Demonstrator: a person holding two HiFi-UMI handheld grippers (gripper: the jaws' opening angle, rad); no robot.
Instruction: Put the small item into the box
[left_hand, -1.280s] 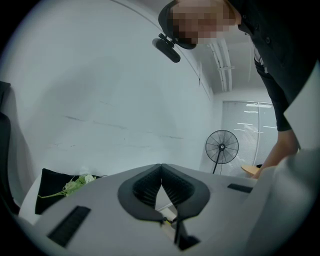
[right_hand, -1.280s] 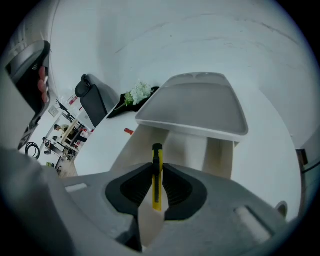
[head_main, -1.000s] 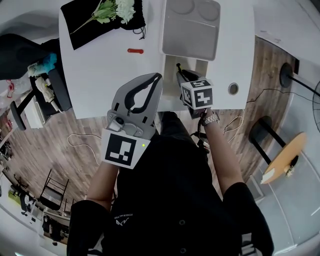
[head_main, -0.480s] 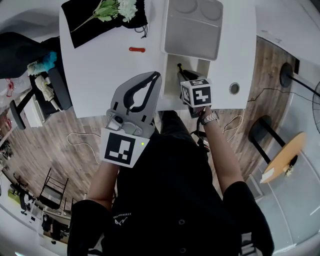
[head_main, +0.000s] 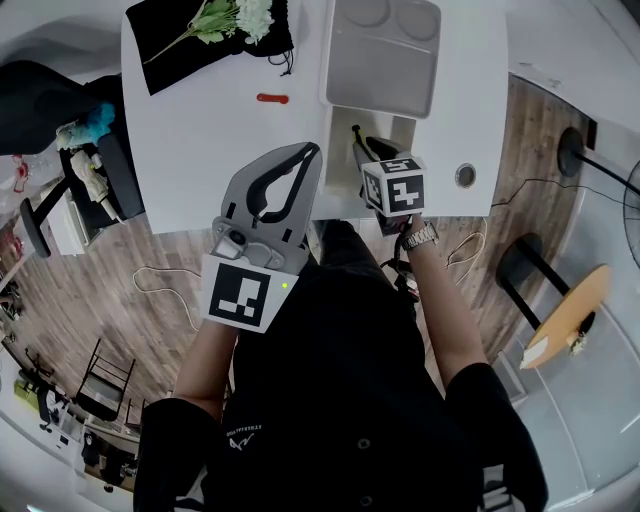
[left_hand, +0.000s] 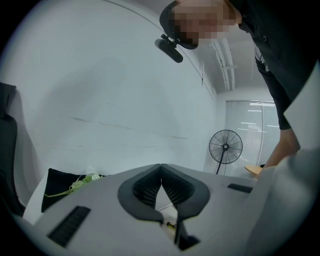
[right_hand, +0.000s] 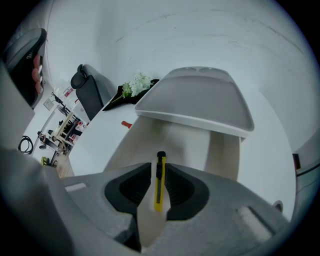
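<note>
A yellow-and-black utility knife (right_hand: 159, 182) is clamped upright in my right gripper (right_hand: 159, 175), which is shut on it. In the head view that gripper (head_main: 358, 138) hangs over the near end of the open box (head_main: 392, 134), whose pale inside (right_hand: 172, 140) lies just ahead of the knife tip. The box's grey lid (head_main: 382, 58) stands open behind it. My left gripper (head_main: 317, 152) is shut with nothing in it, left of the box above the white table (head_main: 200, 150). In the left gripper view its jaws (left_hand: 161, 168) point up at a wall.
A small red item (head_main: 271, 98) lies on the table left of the box. A black cloth (head_main: 175, 35) with a flower sprig (head_main: 228, 18) covers the far left corner. A round port (head_main: 465, 176) sits at the table's right. Chairs and a fan (left_hand: 225, 147) stand around.
</note>
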